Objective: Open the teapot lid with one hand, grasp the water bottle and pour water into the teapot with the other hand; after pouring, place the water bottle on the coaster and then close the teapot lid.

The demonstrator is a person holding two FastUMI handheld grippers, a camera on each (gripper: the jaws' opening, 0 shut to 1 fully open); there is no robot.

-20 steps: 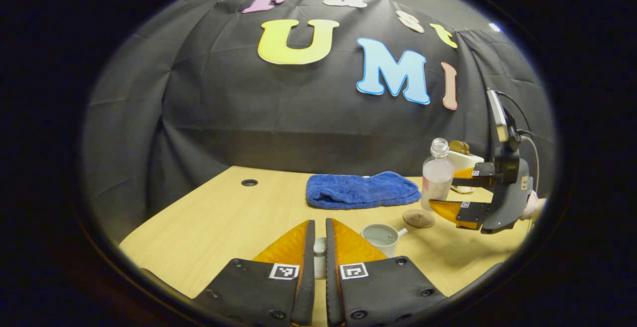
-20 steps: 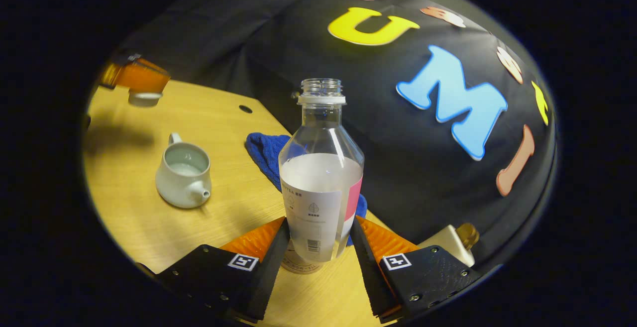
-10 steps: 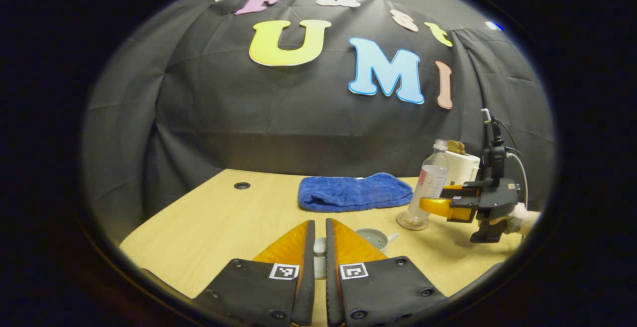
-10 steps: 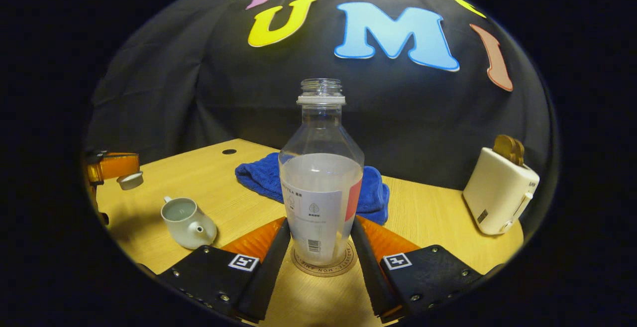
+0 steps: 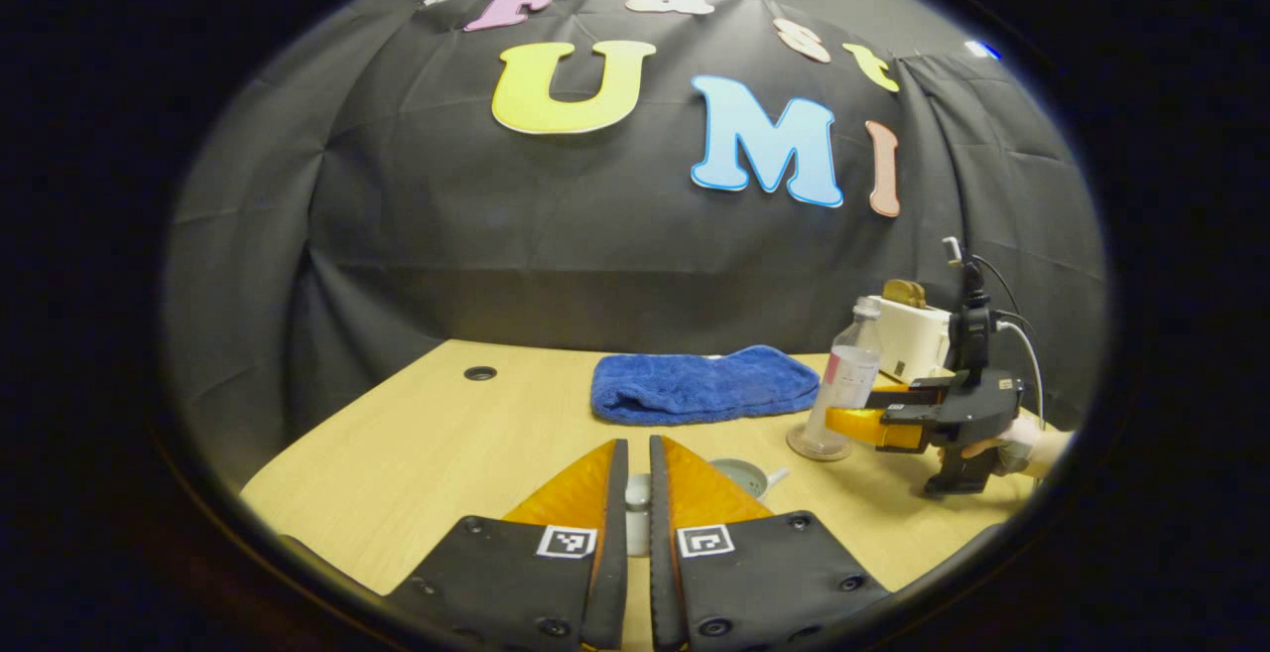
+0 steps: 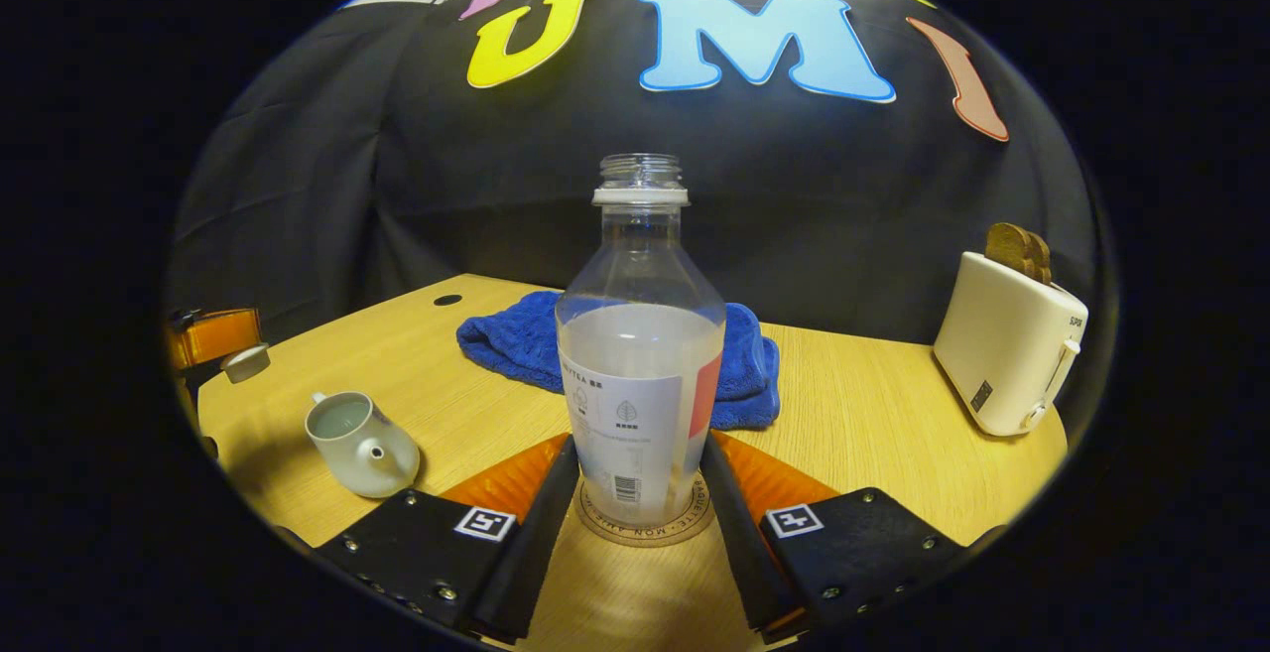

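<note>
Two tools are at work over the wooden surface (image 6: pixel 873 414). In the right gripper view, the right tool (image 6: pixel 635 488) sits at the bottom centre of the frame with its fingers on either side of the water bottle (image 6: pixel 640 354); they lie against its lower sides, clamped on it as far as the view tells. The bottle stands upright on the round coaster (image 6: pixel 645 525), uncapped and partly filled with water. Behind it lies a folded blue towel (image 6: pixel 516 344), and at the right edge stands a white toaster (image 6: pixel 1007 349) with toast poking out of the top. At lower left the teapot (image 6: pixel 359 429) sits open on the surface, spout towards the camera. Just above it, at the left edge, the left tool (image 6: pixel 233 352) holds the teapot lid (image 6: pixel 244 362) in the air.

In the left gripper view, the left tool's fingers (image 5: pixel 595 493) rise from the bottom centre, nearly together and pinching the small lid (image 5: pixel 637 491) between them. The teapot shows just right of the fingers, partly hidden. The bottle and the right tool, with a hand (image 5: pixel 1032 439) behind it, are at middle right.
</note>
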